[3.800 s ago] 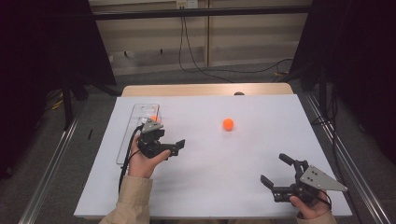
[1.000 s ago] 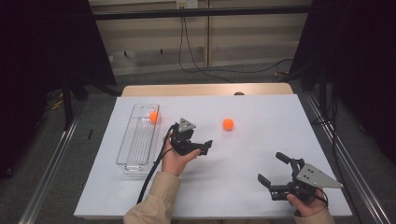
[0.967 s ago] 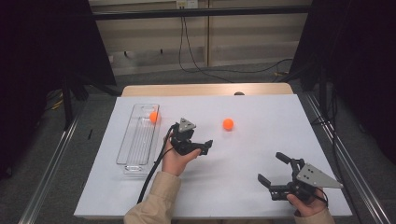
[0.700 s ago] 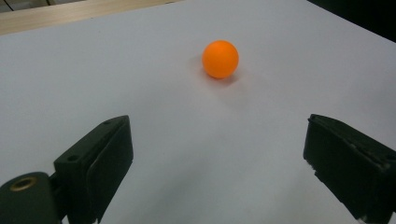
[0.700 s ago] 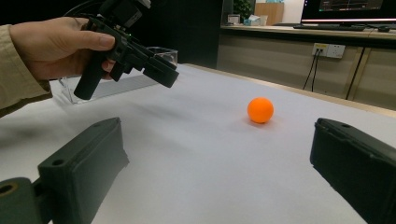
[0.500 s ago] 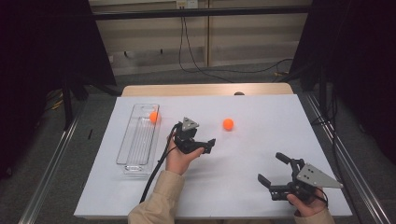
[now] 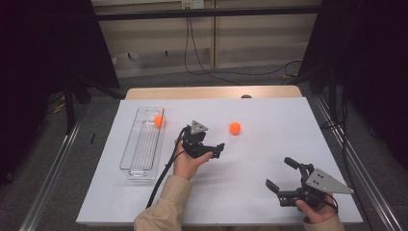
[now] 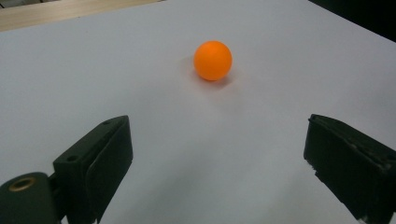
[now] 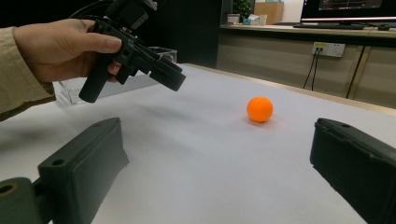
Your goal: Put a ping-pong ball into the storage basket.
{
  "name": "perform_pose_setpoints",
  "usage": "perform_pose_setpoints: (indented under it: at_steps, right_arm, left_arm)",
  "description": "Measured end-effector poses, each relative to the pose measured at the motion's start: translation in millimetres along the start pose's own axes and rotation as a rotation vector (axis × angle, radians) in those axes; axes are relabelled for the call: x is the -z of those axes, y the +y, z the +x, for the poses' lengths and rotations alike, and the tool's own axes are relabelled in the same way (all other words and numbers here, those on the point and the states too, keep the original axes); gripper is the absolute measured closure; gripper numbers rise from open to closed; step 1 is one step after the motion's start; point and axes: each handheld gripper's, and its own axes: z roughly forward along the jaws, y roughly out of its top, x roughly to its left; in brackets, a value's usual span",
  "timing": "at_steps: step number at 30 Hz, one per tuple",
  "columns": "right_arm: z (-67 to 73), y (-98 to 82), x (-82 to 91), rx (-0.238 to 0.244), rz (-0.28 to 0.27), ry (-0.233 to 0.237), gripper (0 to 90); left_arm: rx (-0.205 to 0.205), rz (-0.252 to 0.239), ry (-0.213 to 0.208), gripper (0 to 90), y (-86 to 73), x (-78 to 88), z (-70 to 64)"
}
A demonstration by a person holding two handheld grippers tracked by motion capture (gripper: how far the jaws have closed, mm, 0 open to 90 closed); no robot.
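An orange ball (image 7: 235,127) lies loose on the white table, a little right of centre. A second orange ball (image 7: 158,120) rests in the far end of a clear plastic tray (image 7: 139,154) at the left. My left gripper (image 7: 217,146) hovers just left of the loose ball, pointing toward it. Its jaws are open, and the ball (image 8: 213,60) sits ahead of my left gripper (image 8: 219,172), apart from the pads. My right gripper (image 7: 279,172) rests near the front right, open with nothing between its jaws. It faces the ball (image 9: 259,109) from a distance.
The white sheet (image 7: 269,144) covers the table; a wooden strip (image 7: 211,92) shows along the far edge. The left hand and its gripper (image 9: 140,56) hang above the table in the right gripper view. Metal rails (image 7: 53,168) run along both sides.
The left gripper has left the tray, where a ball now lies, and has drifted right toward the loose ball. The right gripper has stayed put.
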Motion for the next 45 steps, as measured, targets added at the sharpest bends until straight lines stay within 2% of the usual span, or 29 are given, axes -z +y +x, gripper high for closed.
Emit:
perform_pose_setpoints:
  at_steps: [18,20,25,29,35,37,45]
  right_arm:
    - [-1.7,0.2,0.0,0.000,-0.003,-0.002,2.5]
    - [-1.8,0.2,0.0,-0.004,-0.004,-0.005,2.6]
    - [-1.9,0.5,-0.2,-0.005,-0.006,-0.007,2.6]
    - [-2.2,0.8,0.3,-0.006,-0.008,-0.005,2.6]
    - [-2.8,0.9,-0.9,-0.009,-0.009,-0.004,2.6]
    - [-2.7,1.0,-1.9,-0.006,-0.010,0.000,2.6]
    - [-3.8,0.8,-1.7,-0.010,-0.012,-0.004,2.6]
  left_arm:
    - [-0.005,0.009,-0.002,7.9,4.4,-8.2,-3.9]
    - [0.007,0.006,0.001,7.9,4.7,-9.7,-2.9]
    - [-0.010,0.011,0.005,7.9,6.2,-11.4,-2.7]
    - [0.003,0.007,0.001,8.0,6.5,-14.1,-4.0]
    - [-0.008,0.018,-0.018,8.0,8.0,-16.9,-7.7]
    - [0.007,0.011,-0.024,8.0,8.1,-18.4,-8.7]
    - [0.004,0.021,-0.014,8.0,8.4,-22.8,-7.2]
